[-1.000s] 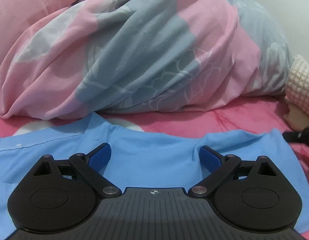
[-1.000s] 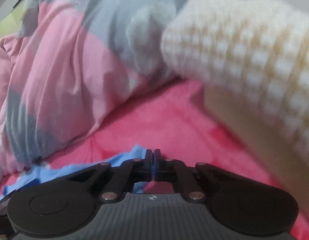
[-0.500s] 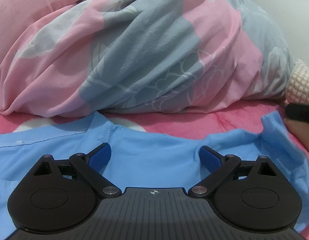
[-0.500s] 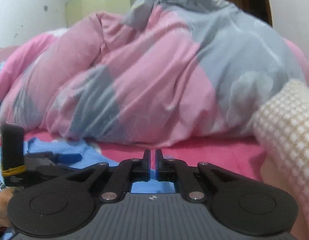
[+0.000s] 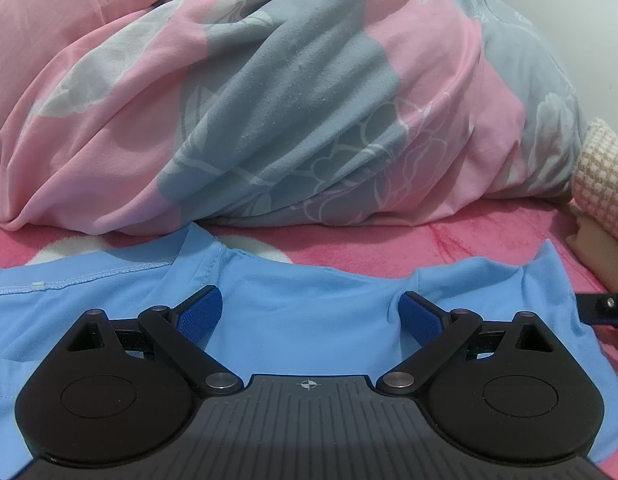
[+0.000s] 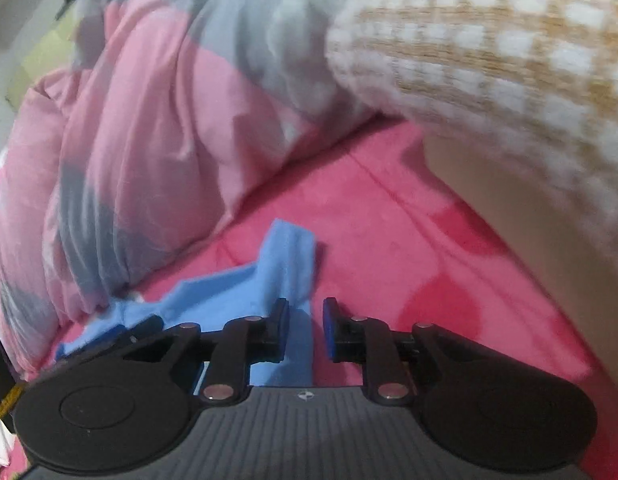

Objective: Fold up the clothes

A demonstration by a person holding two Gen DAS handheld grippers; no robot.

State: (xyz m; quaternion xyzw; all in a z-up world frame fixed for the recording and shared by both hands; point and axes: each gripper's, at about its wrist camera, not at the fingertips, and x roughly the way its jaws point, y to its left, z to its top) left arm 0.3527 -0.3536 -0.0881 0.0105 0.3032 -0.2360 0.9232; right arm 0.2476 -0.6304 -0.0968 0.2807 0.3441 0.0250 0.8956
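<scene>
On the pink bedsheet lies the blue shirt, spread flat near me, just in front of the bunched pink-and-grey duvet. What changed: a second ago my right gripper was pressed shut on the shirt's right corner; half a second ago that corner stood lifted at the right edge of the left view. Now the jaws are opening, with a strip of blue cloth showing in the gap between them but the pads not pressing on it. The corner has dropped back onto the sheet, a bit rumpled and peaked, on the far right of the garment. So I read this as a release after tugging that side straight.

My left gripper has not moved: spread wide, hovering over the middle of the shirt, blue pads either side, gripping nothing. Whether they touch the fabric I cannot tell.

A cream knit sleeve with bare skin under it sits far right, close to the right gripper.

Judgement: shirt is laid out, smoothing nearly done, no fold made yet. Next probably a fresh grasp on an edge or sleeve. Risk: the peaked right corner stays creased.
</scene>
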